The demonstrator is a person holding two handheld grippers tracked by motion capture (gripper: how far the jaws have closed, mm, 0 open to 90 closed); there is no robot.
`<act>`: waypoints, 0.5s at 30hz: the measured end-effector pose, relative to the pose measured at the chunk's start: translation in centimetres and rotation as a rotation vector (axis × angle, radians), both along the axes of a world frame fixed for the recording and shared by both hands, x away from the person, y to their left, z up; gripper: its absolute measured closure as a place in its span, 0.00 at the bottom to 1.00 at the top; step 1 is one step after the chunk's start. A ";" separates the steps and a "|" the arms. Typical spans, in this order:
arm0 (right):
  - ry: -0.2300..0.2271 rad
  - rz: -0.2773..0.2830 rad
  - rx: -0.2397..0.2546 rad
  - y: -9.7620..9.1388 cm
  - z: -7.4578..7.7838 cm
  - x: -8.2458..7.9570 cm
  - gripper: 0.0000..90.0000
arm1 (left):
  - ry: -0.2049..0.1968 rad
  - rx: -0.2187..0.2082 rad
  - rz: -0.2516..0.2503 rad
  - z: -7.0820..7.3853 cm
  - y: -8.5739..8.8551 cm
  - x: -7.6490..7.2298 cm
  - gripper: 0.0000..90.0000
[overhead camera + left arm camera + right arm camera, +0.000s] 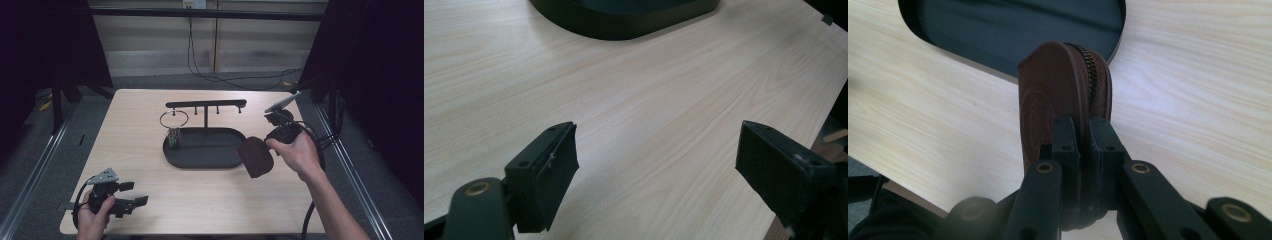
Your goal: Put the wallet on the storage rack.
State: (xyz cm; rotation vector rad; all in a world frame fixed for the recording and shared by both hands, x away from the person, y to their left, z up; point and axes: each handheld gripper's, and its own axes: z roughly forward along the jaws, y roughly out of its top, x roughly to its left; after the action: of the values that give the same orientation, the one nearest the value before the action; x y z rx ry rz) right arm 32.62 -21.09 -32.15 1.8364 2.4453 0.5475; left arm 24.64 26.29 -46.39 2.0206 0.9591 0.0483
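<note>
My right gripper [263, 150] is clamped on a brown zip pouch [255, 157]. In the right gripper view the two black jaws stand pressed together on the near edge of the pouch [1063, 95], one on each flat side, and the zip runs up over its rounded top. The pouch stands on edge between the jaws, raised off the table [140, 165], and it hangs just past the right end of the black oval tray [172, 155]. In the high view its upper corner overlaps the tray's right rim, though I cannot tell whether the two touch. My right hand [297, 152] holds the gripper from the right side of the table, with the cable looping off behind it.

My left gripper [134, 194] sits at the near left corner of the table, held low in my left hand [95, 212]. Its jaws stand wide apart with nothing between them; in the left gripper view I see bare wood between the two pads [556, 165], and the tray's near rim far ahead.

The tray lies in the middle of the table. A T-shaped black stand [206, 105] rises from its far side, a thin ring [174, 119] hangs from the left arm of that stand, and a small bundle of coloured pieces [174, 136] sits at the tray's left end below it.
</note>
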 end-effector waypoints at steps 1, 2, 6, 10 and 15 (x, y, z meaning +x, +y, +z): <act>0.000 0.000 0.000 0.0 0.0 0.0 0.92 | 0.001 -0.001 -0.002 0.0 0.0 0.0 0.19; 0.007 0.001 -0.005 0.2 0.2 0.3 0.92 | 0.004 -0.002 0.003 0.0 -0.1 0.0 0.19; 0.010 0.000 -0.017 0.6 0.8 1.0 0.92 | 0.002 -0.002 0.000 0.0 0.0 0.0 0.19; 0.013 -0.005 -0.039 1.1 1.3 1.8 0.92 | 0.003 -0.003 -0.001 0.0 -0.1 0.0 0.19; 0.027 -0.018 -0.079 1.6 1.5 2.8 0.92 | 0.013 -0.005 -0.006 -0.1 -0.2 0.0 0.19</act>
State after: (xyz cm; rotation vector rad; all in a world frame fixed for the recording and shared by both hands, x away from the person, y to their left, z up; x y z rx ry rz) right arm 35.42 -19.48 -30.65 1.8452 2.4275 0.4210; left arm 24.61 26.12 -46.48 2.0209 0.9608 0.0292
